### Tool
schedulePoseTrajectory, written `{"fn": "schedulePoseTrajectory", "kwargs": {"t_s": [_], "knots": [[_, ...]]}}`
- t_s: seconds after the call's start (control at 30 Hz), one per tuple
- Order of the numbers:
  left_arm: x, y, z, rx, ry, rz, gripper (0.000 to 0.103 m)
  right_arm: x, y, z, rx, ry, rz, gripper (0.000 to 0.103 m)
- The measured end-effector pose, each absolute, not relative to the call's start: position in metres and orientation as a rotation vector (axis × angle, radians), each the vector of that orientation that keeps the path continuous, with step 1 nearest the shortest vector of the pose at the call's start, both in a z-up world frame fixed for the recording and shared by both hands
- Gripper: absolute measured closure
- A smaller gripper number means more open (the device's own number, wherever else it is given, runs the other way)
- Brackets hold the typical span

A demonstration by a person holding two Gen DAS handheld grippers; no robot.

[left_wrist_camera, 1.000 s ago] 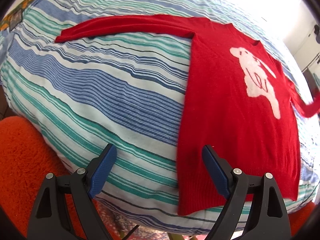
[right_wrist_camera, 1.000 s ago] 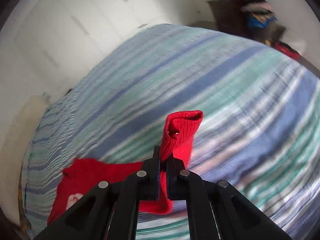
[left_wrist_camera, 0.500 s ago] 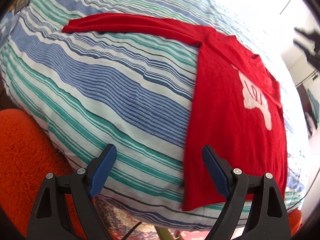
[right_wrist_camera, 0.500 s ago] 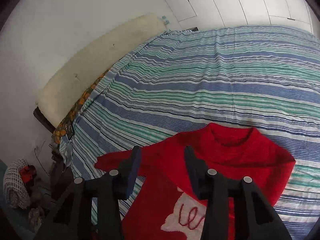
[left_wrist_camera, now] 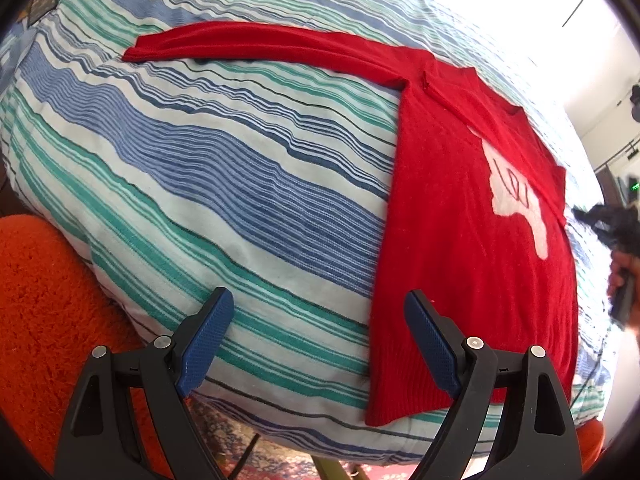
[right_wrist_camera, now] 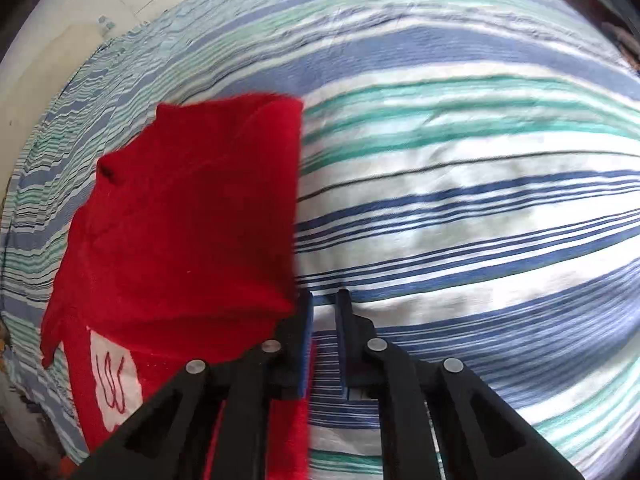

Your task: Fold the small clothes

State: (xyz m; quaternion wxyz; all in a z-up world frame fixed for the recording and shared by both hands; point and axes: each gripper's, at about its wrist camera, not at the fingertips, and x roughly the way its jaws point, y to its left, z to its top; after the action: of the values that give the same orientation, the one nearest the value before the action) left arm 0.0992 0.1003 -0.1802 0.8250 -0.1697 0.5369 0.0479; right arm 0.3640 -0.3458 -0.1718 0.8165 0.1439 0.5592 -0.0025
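Left wrist view: a red sweater [left_wrist_camera: 460, 248] lies flat on a bed [left_wrist_camera: 208, 184] covered in blue, green and white stripes. Its hem is nearest the camera, close to the bed's near edge. One sleeve [left_wrist_camera: 256, 46] stretches straight out to the left across the cover. A white motif [left_wrist_camera: 516, 196] shows on the chest; the far side of the garment is folded inward, its edge running along the motif. The left hand-held gripper [left_wrist_camera: 318, 340] hangs above the near edge of the bed with its blue pads [left_wrist_camera: 208, 336] wide apart and nothing between them; the right-hand pad stands over the hem corner, and contact cannot be told. An orange rug [left_wrist_camera: 44, 308] lies below the bed at left. At the right margin, blurred, a hand [left_wrist_camera: 620, 276] grips a dark object.

Right wrist view: the folded part of the sweater [right_wrist_camera: 188, 232] covers the upper chest, with a strip of the motif [right_wrist_camera: 114, 376] exposed below it. The right hand-held gripper [right_wrist_camera: 322, 304] sits just beside the sweater's right edge. Its jaws have just been closing and now stand nearly together, a narrow gap left; only striped cover shows through the gap. The picture is motion-blurred.
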Motion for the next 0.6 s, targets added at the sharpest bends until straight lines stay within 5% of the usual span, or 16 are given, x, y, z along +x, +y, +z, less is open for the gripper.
{"fn": "schedulePoseTrajectory", "kwargs": {"t_s": [0.17, 0.3, 0.43, 0.6], "knots": [[0.101, 0.090, -0.181, -0.304, 1.141, 0.105, 0.015, 0.359, -0.300, -0.137, 0.306, 1.119, 0.329, 0.086], [0.097, 0.092, -0.180, -0.296, 1.133, 0.112, 0.015, 0.363, -0.294, -0.181, 0.242, 1.231, 0.208, 0.084], [0.095, 0.098, -0.179, -0.326, 1.129, 0.106, 0.015, 0.338, -0.343, -0.193, 0.412, 1.189, 0.111, 0.098], [0.097, 0.097, -0.177, -0.339, 1.126, 0.087, 0.015, 0.269, -0.357, -0.151, 0.228, 1.070, 0.079, 0.061]]}}
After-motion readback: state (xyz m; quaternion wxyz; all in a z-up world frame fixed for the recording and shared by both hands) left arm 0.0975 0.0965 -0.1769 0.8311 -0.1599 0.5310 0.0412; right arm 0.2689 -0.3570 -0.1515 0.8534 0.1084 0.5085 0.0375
